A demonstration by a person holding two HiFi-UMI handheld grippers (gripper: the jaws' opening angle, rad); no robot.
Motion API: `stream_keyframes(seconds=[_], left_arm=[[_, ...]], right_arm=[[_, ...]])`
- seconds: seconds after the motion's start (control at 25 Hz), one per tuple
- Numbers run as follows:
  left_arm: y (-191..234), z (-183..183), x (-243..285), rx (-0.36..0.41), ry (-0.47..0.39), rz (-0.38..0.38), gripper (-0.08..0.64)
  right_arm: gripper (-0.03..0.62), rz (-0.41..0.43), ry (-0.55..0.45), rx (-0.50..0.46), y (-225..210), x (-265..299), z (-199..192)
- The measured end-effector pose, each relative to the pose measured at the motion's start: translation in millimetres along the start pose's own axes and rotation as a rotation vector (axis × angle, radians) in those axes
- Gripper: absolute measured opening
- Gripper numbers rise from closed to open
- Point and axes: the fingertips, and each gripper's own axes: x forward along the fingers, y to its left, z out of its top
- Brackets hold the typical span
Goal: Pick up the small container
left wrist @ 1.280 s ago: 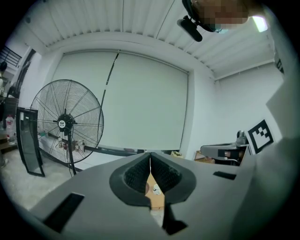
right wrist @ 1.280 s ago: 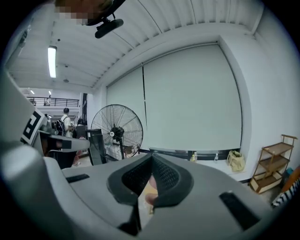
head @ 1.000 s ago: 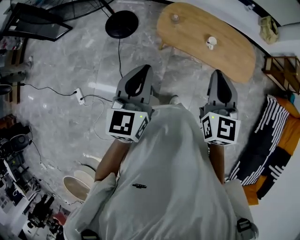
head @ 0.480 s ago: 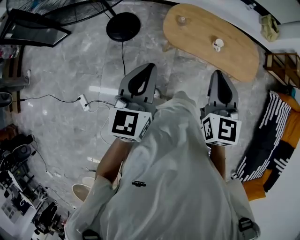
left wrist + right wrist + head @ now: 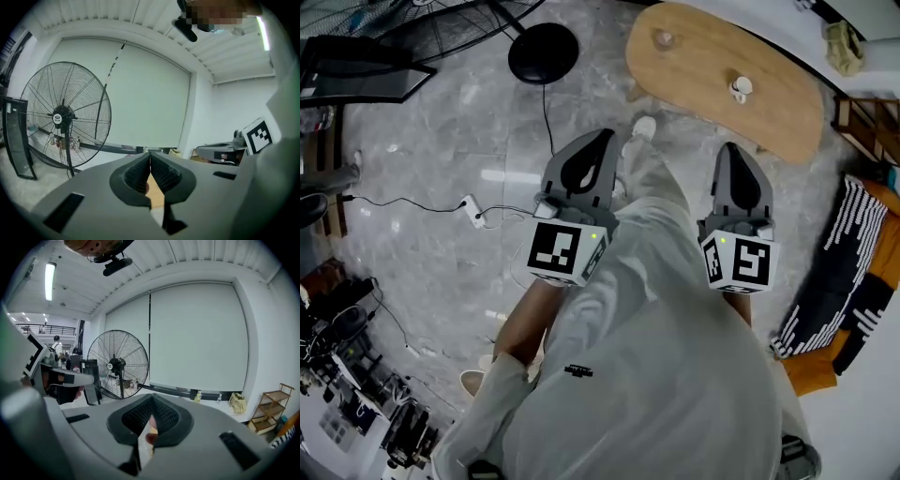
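Wooden table [image 5: 698,61] bears the small container [image 5: 739,89], well ahead of left claw [image 5: 604,136] and right claw [image 5: 729,148], both closed, empty.

Non-task items, head view:
- Oval wood worktop [image 5: 712,66], 1 o'clock.
- Blk round fan base [image 5: 543,52], 11 o'clock, w/ cable trailing toward centre.
- Wht power strip [image 5: 472,209], 9 o'clock, on grey marble floor [image 5: 422,141].
- Wood shelf [image 5: 872,127], 2 o'clock.
- Blk/wht striped textile [image 5: 830,281], 3 o'clock, orange fabric beside.
- Pedestal fan [image 5: 118,364], upright, nr pale roller blind [image 5: 197,338].
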Motion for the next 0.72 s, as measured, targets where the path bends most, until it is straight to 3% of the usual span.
stream_keyframes(seconds=[0.72], left_arm=[[48,63,184,0.045,0.013,-0.008,0.02]], right_arm=[[0.008,0.035,-0.014,0.03,-91,181,60]])
